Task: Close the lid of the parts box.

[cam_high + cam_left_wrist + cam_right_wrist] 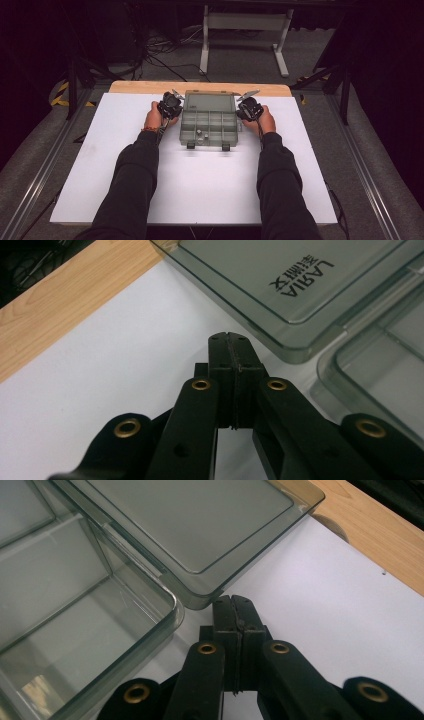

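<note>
Black-sleeved forearms, two hand-held grippers, one smoked-plastic organiser box (208, 121).

Left hand-held gripper (233, 342) and right hand-held gripper (234, 605): matte black jaws with brass rivets, pressed together on nothing, flanking the box at its hinge. Box: translucent grey, rounded corners, divided tray, flat lid (280, 285) open behind it, mid-far on the smooth white counter (200, 185), wooden edge (140, 86) beyond.
</note>
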A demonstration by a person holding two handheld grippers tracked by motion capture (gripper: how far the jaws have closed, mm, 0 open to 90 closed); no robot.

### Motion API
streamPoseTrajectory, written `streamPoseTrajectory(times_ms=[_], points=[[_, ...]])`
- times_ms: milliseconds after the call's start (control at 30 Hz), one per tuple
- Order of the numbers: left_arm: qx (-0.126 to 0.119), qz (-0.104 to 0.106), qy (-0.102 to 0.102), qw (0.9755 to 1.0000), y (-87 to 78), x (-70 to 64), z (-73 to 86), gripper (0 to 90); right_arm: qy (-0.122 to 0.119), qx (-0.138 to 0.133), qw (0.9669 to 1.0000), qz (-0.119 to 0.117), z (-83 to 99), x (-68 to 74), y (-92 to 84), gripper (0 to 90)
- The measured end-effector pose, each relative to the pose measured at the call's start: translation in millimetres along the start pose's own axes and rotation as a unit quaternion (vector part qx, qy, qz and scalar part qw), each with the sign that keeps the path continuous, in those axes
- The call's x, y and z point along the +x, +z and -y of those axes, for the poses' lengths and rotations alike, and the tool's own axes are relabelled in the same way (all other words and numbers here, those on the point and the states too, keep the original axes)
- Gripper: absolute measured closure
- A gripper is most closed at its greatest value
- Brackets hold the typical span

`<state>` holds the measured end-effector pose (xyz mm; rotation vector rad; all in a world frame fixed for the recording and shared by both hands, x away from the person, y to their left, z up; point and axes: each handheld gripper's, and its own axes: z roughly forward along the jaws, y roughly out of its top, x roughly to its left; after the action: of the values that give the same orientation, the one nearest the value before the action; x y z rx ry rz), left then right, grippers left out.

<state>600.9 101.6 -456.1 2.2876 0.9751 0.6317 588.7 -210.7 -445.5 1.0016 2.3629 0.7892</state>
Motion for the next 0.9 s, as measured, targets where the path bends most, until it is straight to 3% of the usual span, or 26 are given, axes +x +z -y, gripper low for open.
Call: streamPoseTrajectory(times_ms=[333,467,700,900], points=[[-0.002,-0.003,-0.01,0.9999,4.8,2.7,-3.8,89.5,0.009,-0.012,0.9998,-0.014,-0.4,-6.1,4.3,90.0],[-0.012,0.0,-0.029,0.9995,5.6,3.9,-2.2,89.5,0.002,-0.011,0.9999,0.005,-3.8,-3.5,7.2,90.0],[-0.021,0.0,-0.033,0.9992,5.5,2.7,-3.5,89.3,0.026,-0.029,0.9992,0.014,-3.2,-3.7,11.0,90.0],[-0.039,-0.005,-0.037,0.9986,3.6,-0.5,-5.3,89.1,0.026,-0.033,0.9989,0.023,-3.3,-1.5,11.4,90.0]])
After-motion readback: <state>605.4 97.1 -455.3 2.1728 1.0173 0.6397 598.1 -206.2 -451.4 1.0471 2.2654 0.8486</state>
